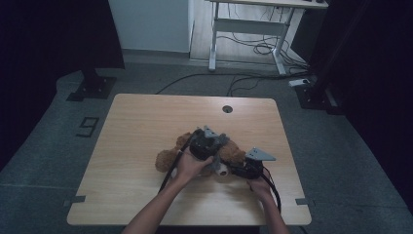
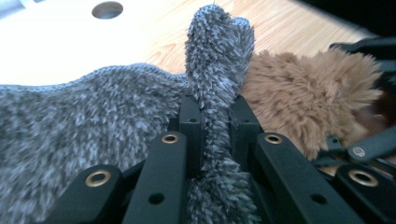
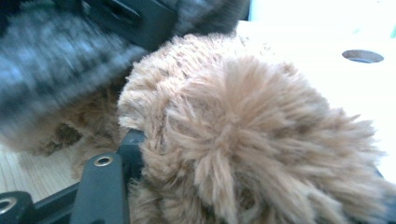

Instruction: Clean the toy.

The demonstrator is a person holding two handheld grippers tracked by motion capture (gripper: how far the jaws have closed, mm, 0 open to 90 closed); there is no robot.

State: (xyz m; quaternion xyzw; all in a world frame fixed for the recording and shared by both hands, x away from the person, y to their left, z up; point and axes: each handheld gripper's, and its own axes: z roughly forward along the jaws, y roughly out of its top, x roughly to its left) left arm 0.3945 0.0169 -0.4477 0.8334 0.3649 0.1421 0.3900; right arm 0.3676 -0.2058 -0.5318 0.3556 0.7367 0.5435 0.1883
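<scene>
A brown plush teddy bear (image 1: 167, 159) lies on the wooden table (image 1: 146, 122), partly wrapped in a fuzzy grey knitted garment (image 2: 84, 121). My left gripper (image 1: 208, 142) hovers over the bear's middle. In the left gripper view, this gripper (image 2: 215, 112) is shut on an upright fold of the grey garment (image 2: 215, 56), with brown fur (image 2: 303, 98) just to its right. My right gripper (image 1: 245, 168) sits at the bear's right side. Brown fur (image 3: 252, 140) bulges between its jaws and presses against the one black finger (image 3: 107, 182) that shows; the other finger is hidden by the fur.
A round cable hole (image 1: 227, 108) sits near the table's far edge. Beyond the table, a white desk frame (image 1: 248, 29) stands over loose cables (image 1: 253, 48) on the grey floor. A black stand base (image 1: 92, 87) is at far left.
</scene>
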